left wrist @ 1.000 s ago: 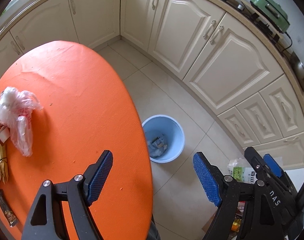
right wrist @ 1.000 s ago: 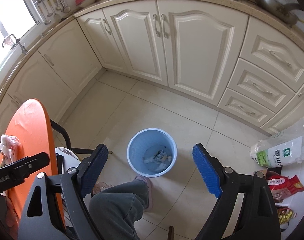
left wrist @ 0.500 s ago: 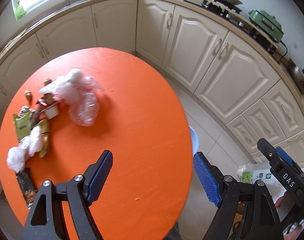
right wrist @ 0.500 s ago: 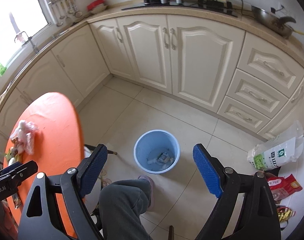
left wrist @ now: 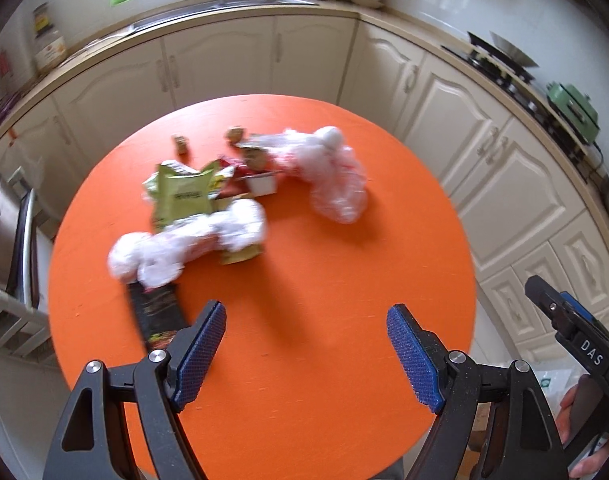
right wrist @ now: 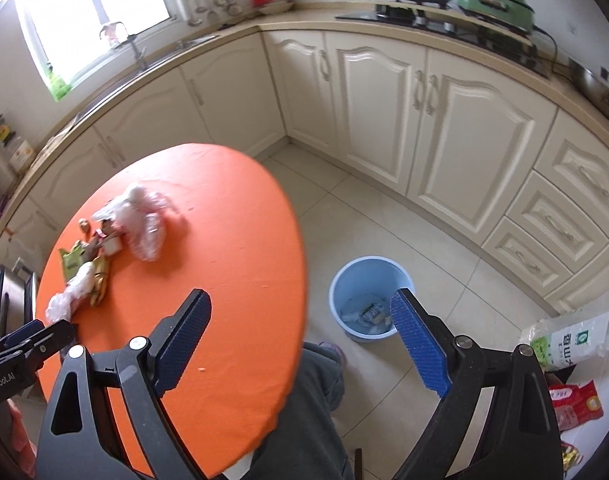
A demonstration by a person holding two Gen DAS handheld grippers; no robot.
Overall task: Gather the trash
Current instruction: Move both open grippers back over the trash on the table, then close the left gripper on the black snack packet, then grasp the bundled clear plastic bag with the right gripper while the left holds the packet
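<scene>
Left tongs [left wrist: 306, 350] held above the near part of the round orange counter [left wrist: 344, 280], blue pads spread wide apart, nothing between them. Right tongs [right wrist: 300, 338] likewise spread apart and empty, straddling the counter's right edge: left pad over orange surface, right pad over the tiled floor [right wrist: 384, 216].

Trash heaped on the far left half of the counter, blurred in the left wrist view. Crumpled clear plastic bag [left wrist: 332, 172] farthest right of the heap, lying alone with bare orange all round its right side. Green snack packet [left wrist: 184, 192] near the middle, a small white cup [left wrist: 262, 184] just beside it. A second white plastic wad [left wrist: 192, 244] across the packet's near edge, overlapping a yellowish wrapper [left wrist: 242, 254]. Dark wrapper [left wrist: 158, 312] nearest the left tongs, just beyond the left pad, one end under the white wad. Two small brown scraps [left wrist: 180, 142] at the far side.

Broad open stretch of bare counter between the tongs and the heap, and across the whole right half up to the rim.

Blue bin [right wrist: 370, 296] on the floor, well apart from the counter's edge, some rubbish already inside. A trousered leg [right wrist: 304, 408] between counter and bin. Cream cabinets [right wrist: 424, 120] curving round behind, open floor before them.
</scene>
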